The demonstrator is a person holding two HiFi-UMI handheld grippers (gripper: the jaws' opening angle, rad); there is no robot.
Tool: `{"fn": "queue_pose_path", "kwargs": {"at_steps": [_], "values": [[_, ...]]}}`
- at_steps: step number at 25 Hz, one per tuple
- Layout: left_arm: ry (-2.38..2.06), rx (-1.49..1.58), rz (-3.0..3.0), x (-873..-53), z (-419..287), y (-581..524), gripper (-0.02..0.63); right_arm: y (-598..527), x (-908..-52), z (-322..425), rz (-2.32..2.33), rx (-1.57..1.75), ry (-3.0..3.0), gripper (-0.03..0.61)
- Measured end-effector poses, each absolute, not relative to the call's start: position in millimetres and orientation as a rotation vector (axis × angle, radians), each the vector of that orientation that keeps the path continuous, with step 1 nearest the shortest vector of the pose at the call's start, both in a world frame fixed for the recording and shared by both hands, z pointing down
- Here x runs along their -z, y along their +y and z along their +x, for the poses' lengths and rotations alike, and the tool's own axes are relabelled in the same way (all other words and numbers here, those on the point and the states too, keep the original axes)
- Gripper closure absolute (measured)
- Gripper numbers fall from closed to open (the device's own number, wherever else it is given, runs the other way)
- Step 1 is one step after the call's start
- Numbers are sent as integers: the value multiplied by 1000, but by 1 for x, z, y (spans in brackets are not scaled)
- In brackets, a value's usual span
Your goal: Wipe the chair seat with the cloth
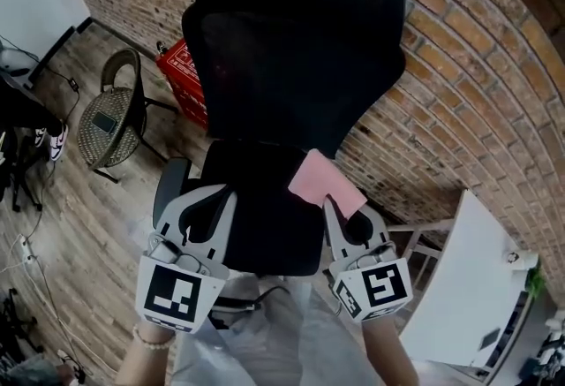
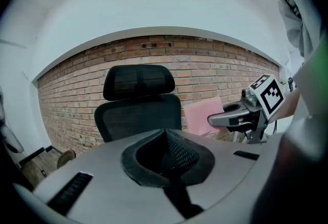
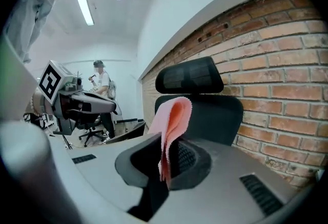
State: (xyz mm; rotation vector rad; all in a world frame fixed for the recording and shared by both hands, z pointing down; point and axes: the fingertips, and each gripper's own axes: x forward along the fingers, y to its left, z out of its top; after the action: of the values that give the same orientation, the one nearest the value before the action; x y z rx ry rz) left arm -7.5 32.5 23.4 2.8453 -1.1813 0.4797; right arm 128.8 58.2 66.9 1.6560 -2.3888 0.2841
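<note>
Our right tool [image 3: 166, 159] is clamped on one edge of the pink cloth [image 1: 322, 184]. The rest of the cloth stands up from the jaws as a loose fold. From the head view it sits over the right front part of the black chair seat [image 1: 256, 216], and it looks to be hanging in the air rather than lying on the fabric. Our left tool [image 2: 166, 154] has its jaws closed together with nothing between them, and it waits over the left front of the seat.

We judge that the wipe itself has not begun. To do it well, we tip the right tool down so that the free fold lands flat on the seat. If only the pinched edge touches, the hard jaw tips scrape the upholstery. We then draw the cloth in overlapping passes from the backrest [image 1: 291, 40] toward the front edge.

The chair probably rolls or swivels, so a firm push may turn it away from us. Resting the left tool against the seat rim should steady it. The grip on the cloth is narrow, so we keep the pressure light or the cloth may pull free.
</note>
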Motion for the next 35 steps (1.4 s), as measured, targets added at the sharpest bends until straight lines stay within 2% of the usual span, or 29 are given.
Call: {"fn": "queue_pose_path", "kwargs": {"at_steps": [21, 35], "values": [[-1205, -451, 2821, -6, -32, 28, 595, 54, -39, 114, 1670, -273, -2417, 528], [-1171, -505, 2847, -13, -25, 29, 595, 53, -38, 106, 1631, -263, -2445, 528]]}}
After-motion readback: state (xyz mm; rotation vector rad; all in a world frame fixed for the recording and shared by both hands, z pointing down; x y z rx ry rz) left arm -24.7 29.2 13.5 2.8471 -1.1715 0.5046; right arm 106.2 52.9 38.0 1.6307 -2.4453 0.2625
